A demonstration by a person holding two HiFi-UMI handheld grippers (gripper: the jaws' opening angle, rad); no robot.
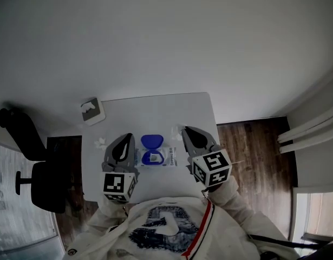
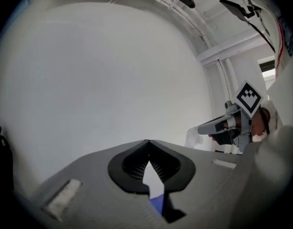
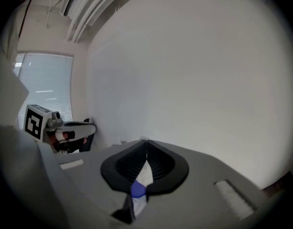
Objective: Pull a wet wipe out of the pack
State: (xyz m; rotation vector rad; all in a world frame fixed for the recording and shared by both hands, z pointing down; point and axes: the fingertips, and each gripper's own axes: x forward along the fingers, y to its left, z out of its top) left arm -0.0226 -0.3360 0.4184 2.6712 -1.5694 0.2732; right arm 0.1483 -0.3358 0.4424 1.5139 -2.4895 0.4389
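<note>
Right now R gripper (image 1: 183, 129), jaws shut, pinches a wet wipe (image 2: 194, 138) hanging just right of the pack (image 1: 155, 157). Pack lies crosswise on table (image 1: 155, 110) btwn both grippers. L gripper (image 1: 128, 137) is shut, empty.

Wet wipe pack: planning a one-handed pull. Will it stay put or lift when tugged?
The pack looks small and flat, so likely light and apt to lift or slide. Its wrapper looks like thin film, so probably floppy. The open blue lid may flop.
</note>
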